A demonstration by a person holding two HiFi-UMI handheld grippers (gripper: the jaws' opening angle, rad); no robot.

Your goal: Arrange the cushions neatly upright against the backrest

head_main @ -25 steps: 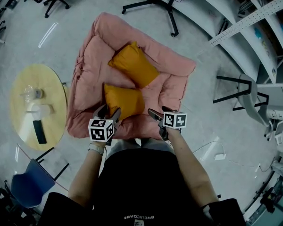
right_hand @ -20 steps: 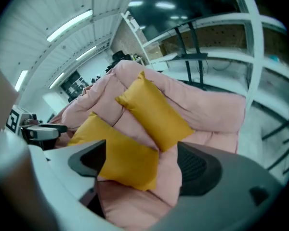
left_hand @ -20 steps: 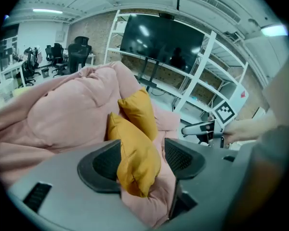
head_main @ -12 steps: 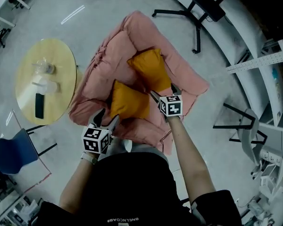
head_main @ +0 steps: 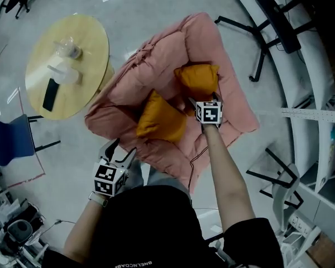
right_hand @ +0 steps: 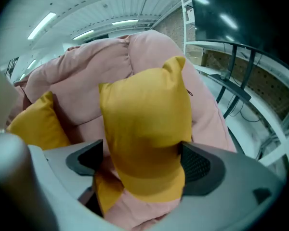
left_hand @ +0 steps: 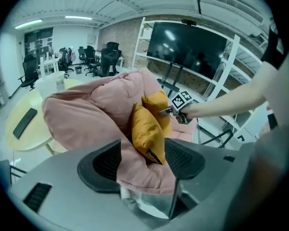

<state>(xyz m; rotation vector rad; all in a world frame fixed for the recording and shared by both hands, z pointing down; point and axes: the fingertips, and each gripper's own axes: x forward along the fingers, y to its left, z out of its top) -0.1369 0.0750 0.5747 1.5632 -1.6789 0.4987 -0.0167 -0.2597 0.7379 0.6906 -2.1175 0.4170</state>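
Two orange cushions lie on a pink padded sofa [head_main: 156, 66]. The far cushion [head_main: 196, 78] leans against the backrest, and my right gripper [head_main: 202, 100] reaches up to it. In the right gripper view this cushion [right_hand: 144, 124] fills the gap between the jaws of the right gripper [right_hand: 139, 162], which are opening. The near cushion [head_main: 159, 119] stands tilted on the seat, seen also in the left gripper view [left_hand: 147, 129]. My left gripper [head_main: 120, 149] hangs open off the sofa's front edge, holding nothing.
A round yellow table [head_main: 67, 60] with a bottle and a dark remote stands left of the sofa. A blue chair [head_main: 11, 141] sits lower left. An office chair base [head_main: 257, 43] and white shelving [head_main: 324, 116] stand at the right.
My right gripper has reached forward from the sofa's front edge to the far cushion, its jaws spreading. The left gripper stayed at the front edge. The view has swung round.
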